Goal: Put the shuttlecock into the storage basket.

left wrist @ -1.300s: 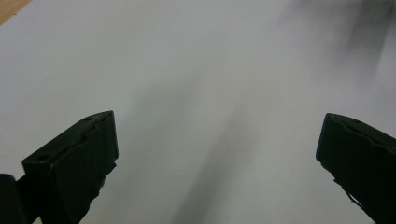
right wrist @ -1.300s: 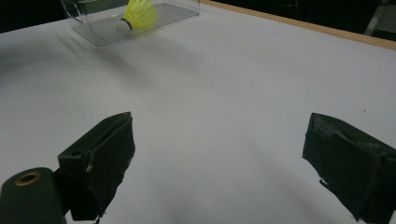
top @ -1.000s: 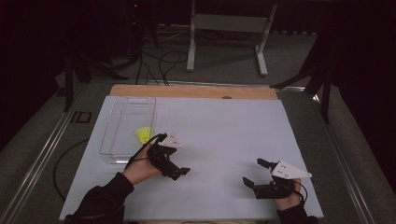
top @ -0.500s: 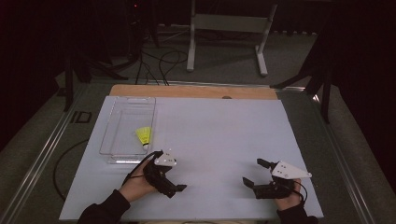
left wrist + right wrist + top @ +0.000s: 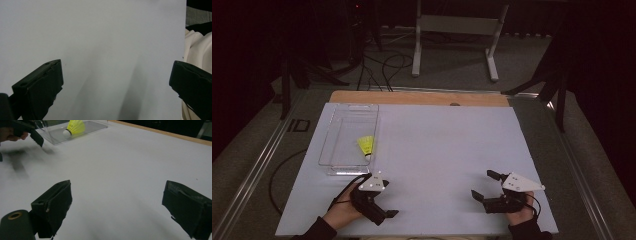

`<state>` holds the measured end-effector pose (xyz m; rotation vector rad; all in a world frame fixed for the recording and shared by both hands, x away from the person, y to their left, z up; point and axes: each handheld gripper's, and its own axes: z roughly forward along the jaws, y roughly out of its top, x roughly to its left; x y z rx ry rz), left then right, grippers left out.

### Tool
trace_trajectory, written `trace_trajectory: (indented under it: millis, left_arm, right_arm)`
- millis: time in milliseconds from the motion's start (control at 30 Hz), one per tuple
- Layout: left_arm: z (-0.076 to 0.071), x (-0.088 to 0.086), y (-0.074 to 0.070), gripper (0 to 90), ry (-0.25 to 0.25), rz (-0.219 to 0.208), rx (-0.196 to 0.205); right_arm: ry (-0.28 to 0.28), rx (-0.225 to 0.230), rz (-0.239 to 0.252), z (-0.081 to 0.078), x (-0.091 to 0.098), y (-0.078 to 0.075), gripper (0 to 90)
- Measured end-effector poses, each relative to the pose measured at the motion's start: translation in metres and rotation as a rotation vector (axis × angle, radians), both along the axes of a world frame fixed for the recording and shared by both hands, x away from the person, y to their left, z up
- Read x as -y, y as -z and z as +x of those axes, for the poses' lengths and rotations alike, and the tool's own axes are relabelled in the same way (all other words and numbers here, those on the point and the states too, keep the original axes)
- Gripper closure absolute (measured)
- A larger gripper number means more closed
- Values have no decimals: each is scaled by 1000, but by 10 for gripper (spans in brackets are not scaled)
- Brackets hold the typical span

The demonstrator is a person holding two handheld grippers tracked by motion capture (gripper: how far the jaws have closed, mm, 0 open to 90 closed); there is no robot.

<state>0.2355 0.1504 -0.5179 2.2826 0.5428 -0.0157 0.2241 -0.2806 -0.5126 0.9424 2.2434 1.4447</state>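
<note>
Where clear tray [image 5: 343, 159] sits, yellow shuttlecock [image 5: 366, 145] lies inside.

The table [image 5: 447, 145] is seen from above its near edge by the high view, faced forward and down. White surface is viewed closely along the left claw [image 5: 117, 82]. Low across the table, the right gripper view is aimed at the tray [image 5: 82, 130], shared with the high view.

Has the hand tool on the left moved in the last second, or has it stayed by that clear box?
Yes. The left gripper has pulled back toward the person, away from the clear tray with the yellow shuttlecock, toward the table's near edge.
</note>
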Motion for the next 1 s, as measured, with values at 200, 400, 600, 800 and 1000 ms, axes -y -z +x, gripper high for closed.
trace_trajectory:
  millis: [200, 400, 600, 800, 1000]
  left_arm:
    - [-5, -17, 7, 0, -36, -14, -6]
    - [-9, -32, 10, 0, -98, -16, 4]
    - [-14, -46, 15, 0, -179, -22, 20]
    - [-16, -54, 17, 0, -246, -46, 37]
    - [-15, -56, 18, 0, -253, -67, 43]
  right_arm:
    - [-2, 3, -1, 0, 0, 0, 91]
    - [-1, 7, -1, 0, 0, 0, 91]
    - [-2, 8, -2, 0, 0, -1, 91]
    - [-1, 7, -4, 0, 0, 0, 91]
    - [-2, 2, -5, 0, 1, 0, 91]
